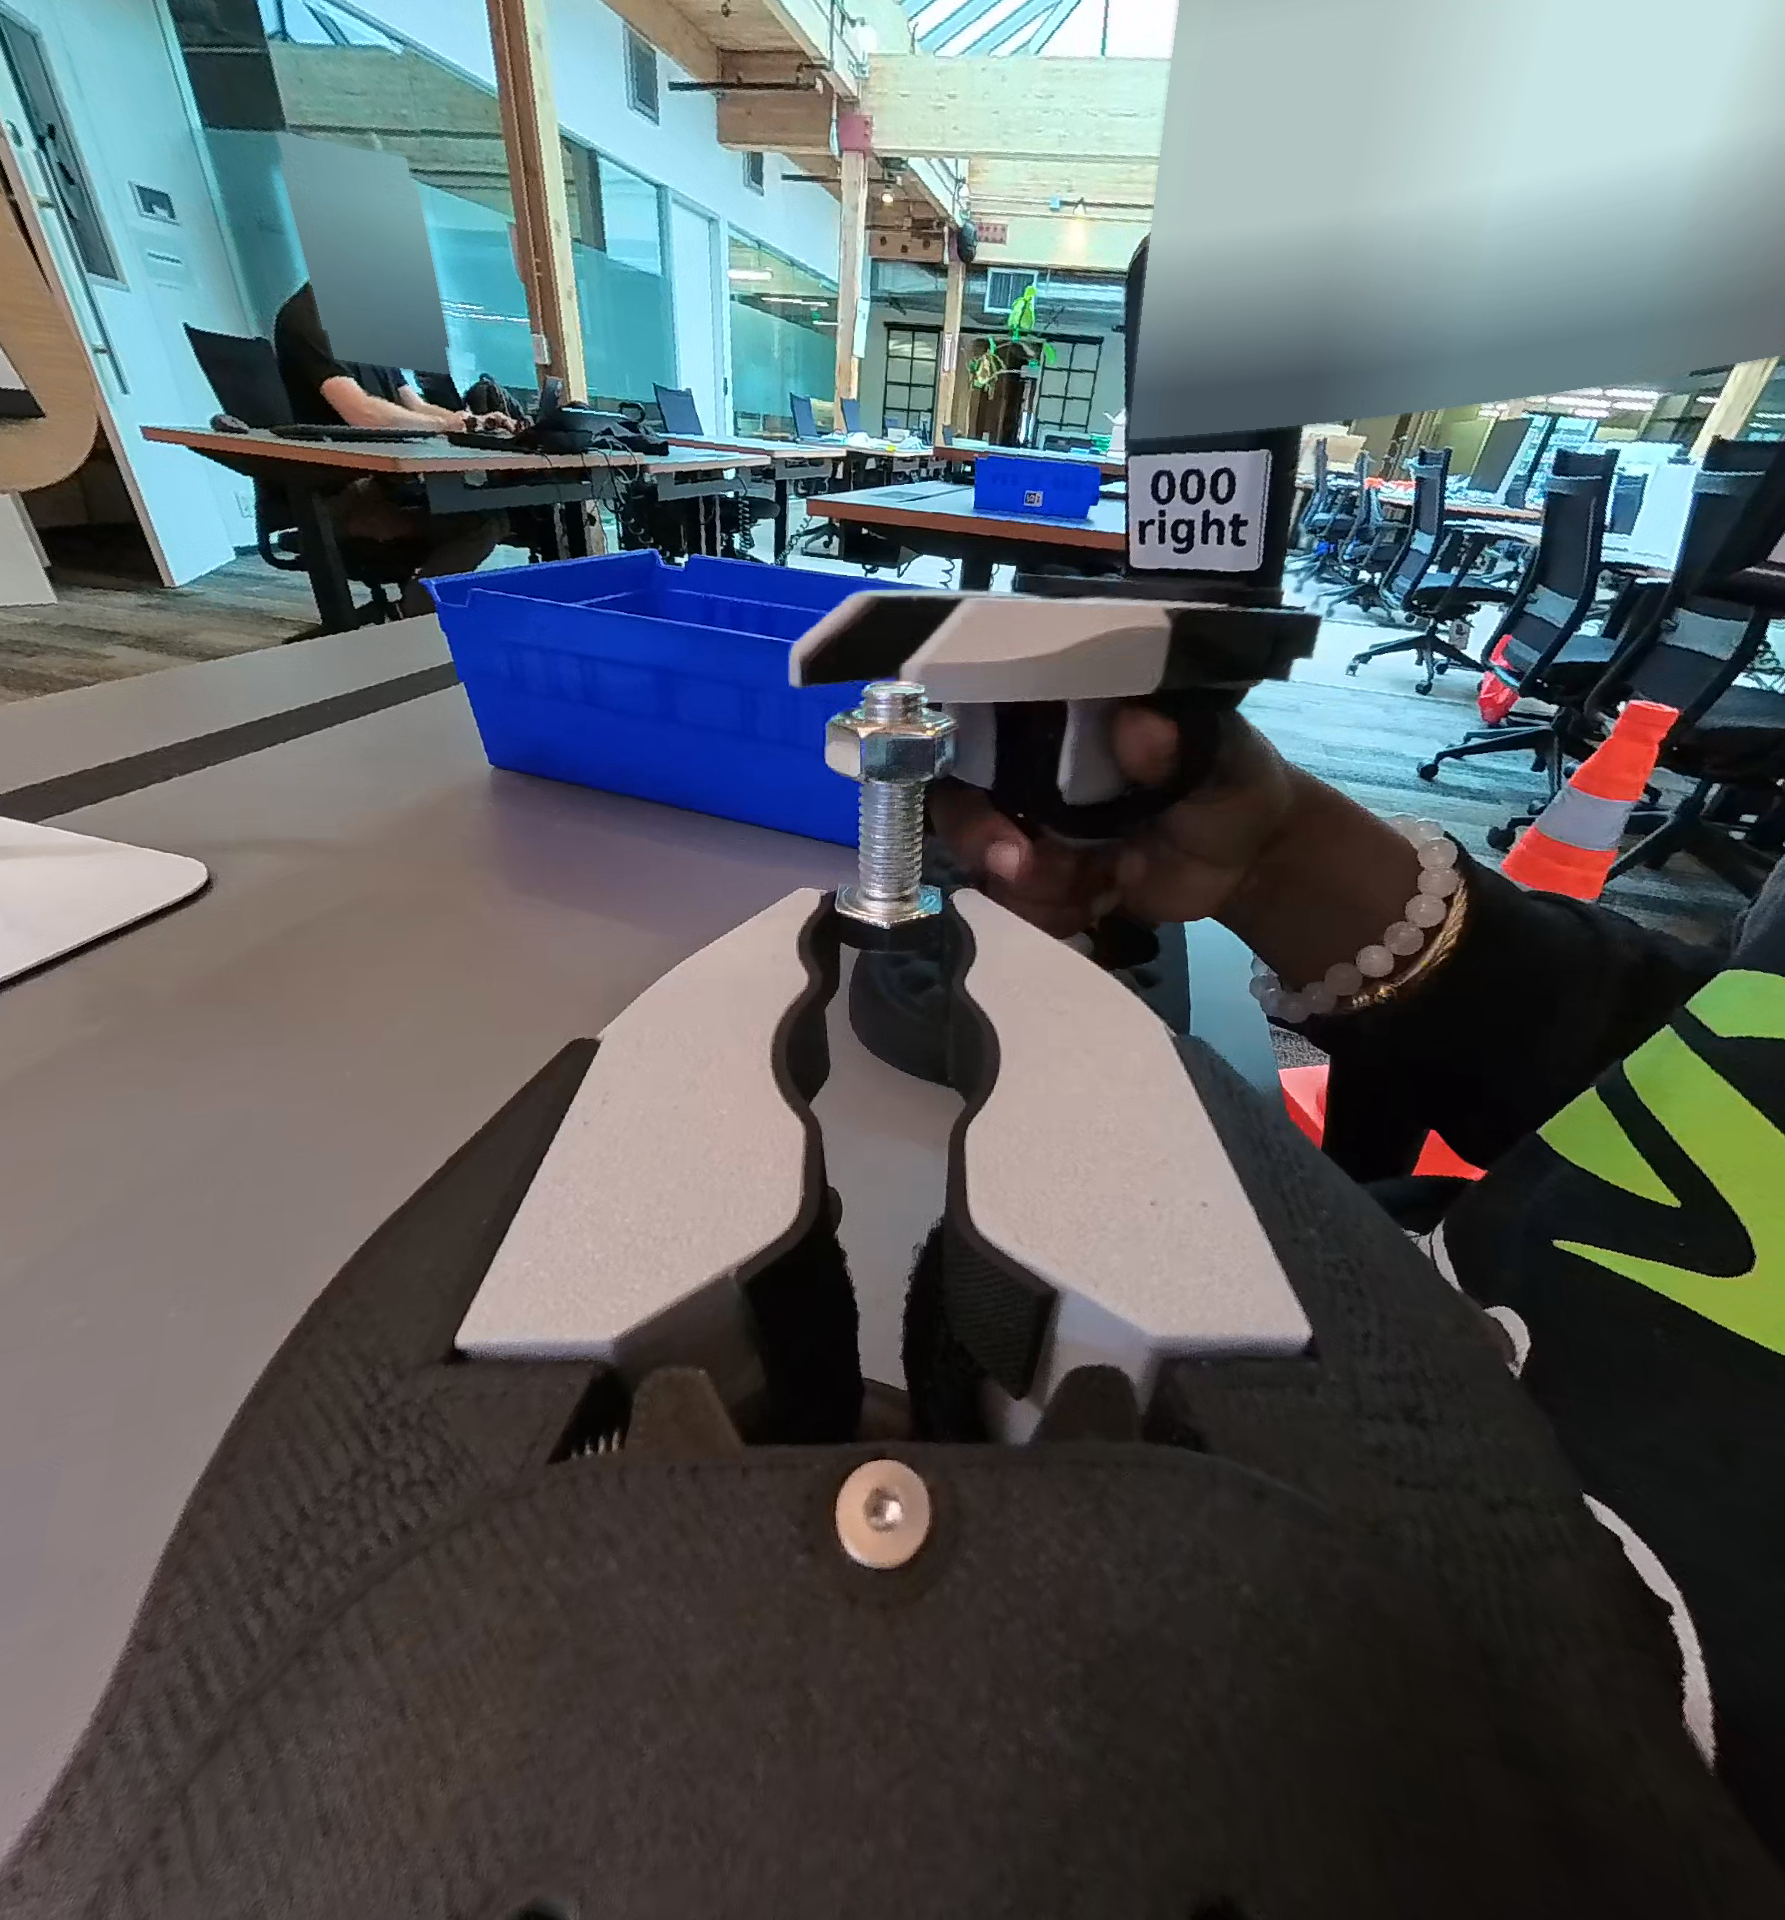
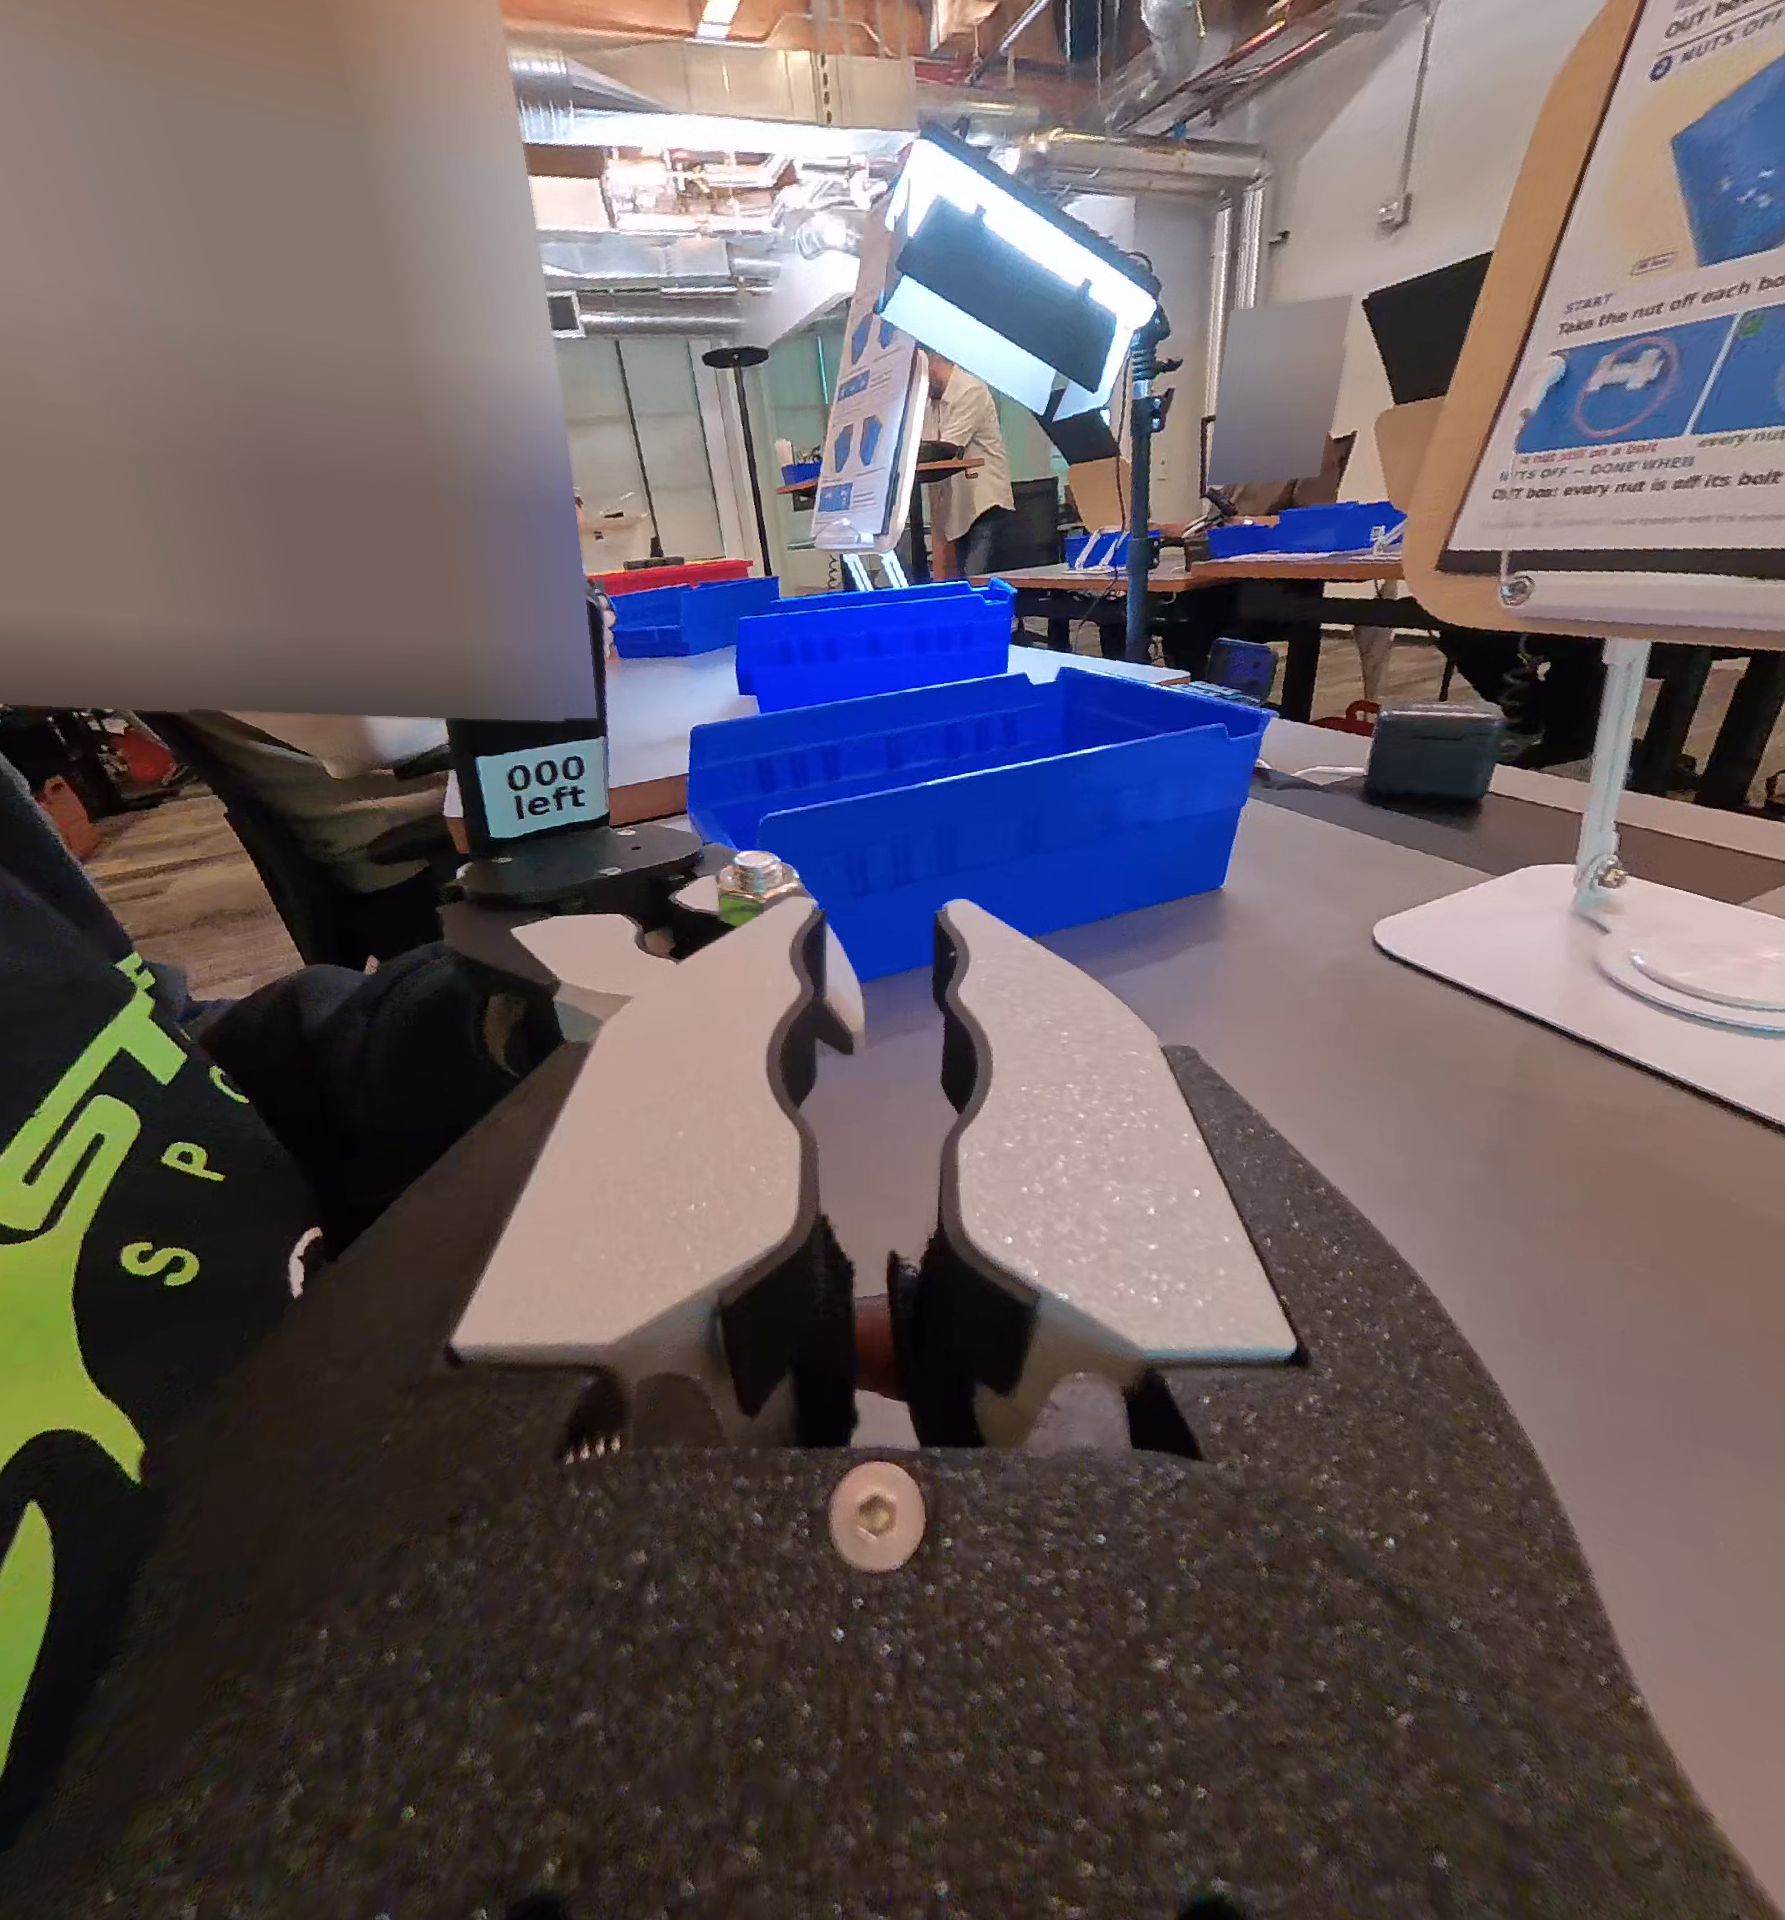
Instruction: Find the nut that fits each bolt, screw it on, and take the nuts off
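Observation:
A silver bolt [image 1: 890,844] stands upright, head down, with its head clamped between the tips of my left gripper [image 1: 888,916]. A silver hex nut [image 1: 890,744] sits on the thread near the bolt's top end. My right gripper [image 1: 860,652], held in a hand, hovers just above and to the right of the nut. In the right wrist view the right gripper [image 2: 879,918] is open and empty. There the nut [image 2: 755,891] shows just left of its left finger [image 2: 680,1091], outside the jaws. The left gripper [image 2: 597,951] shows below the nut there.
A blue bin [image 1: 649,691] stands on the grey table [image 1: 275,935] behind the bolt; it also shows in the right wrist view [image 2: 981,831]. A white stand base [image 2: 1553,966] carries an instruction board [image 2: 1646,312] on the right. An orange cone [image 1: 1594,805] stands on the floor. Some 4 cm of space lies between my two pairs of fingers.

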`<action>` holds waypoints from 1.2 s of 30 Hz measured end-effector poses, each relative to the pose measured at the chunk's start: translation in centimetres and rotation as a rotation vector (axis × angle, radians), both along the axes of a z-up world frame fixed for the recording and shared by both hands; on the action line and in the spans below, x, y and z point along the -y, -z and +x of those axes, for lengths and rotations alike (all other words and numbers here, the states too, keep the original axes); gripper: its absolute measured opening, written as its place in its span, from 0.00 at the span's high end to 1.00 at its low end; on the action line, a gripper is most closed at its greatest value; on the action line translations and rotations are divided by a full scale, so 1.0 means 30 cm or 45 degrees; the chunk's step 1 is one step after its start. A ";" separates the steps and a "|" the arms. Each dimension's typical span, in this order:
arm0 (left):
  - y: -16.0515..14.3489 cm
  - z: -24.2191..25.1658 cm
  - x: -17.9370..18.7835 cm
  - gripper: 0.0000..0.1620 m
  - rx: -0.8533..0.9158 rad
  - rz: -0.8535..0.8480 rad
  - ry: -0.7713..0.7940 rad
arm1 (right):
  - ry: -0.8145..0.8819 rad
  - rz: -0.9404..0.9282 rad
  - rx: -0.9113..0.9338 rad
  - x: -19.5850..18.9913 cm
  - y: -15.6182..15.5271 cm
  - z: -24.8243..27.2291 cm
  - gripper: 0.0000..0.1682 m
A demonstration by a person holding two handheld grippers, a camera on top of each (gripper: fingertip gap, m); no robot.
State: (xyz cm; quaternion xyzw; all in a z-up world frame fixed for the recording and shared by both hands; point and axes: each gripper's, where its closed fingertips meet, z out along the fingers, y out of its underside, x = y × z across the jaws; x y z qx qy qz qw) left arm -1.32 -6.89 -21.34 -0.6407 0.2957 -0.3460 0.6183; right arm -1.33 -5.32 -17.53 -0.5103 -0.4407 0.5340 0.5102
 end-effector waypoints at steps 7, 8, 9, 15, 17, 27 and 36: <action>0.005 0.003 0.000 0.89 -0.014 0.001 -0.001 | -0.096 0.001 0.020 0.054 0.005 -0.076 0.73; 0.005 0.004 0.000 0.89 -0.016 0.001 0.000 | -0.098 0.000 0.021 0.056 0.005 -0.086 0.72; 0.006 0.004 0.000 0.89 -0.019 0.003 -0.001 | -0.101 -0.005 0.021 0.057 0.005 -0.094 0.72; 0.008 0.007 0.002 0.89 -0.026 0.005 0.004 | -0.075 -0.029 0.030 0.041 0.013 -0.100 0.72; 0.004 0.004 0.002 0.89 -0.013 0.004 0.005 | -0.072 -0.016 0.026 0.039 0.010 -0.081 0.74; 0.003 0.004 0.002 0.89 -0.009 0.002 0.008 | 0.013 0.010 0.026 -0.011 0.015 -0.006 0.92; 0.006 0.005 -0.001 0.89 -0.016 0.001 0.003 | -0.126 0.027 0.017 0.063 0.004 -0.080 0.71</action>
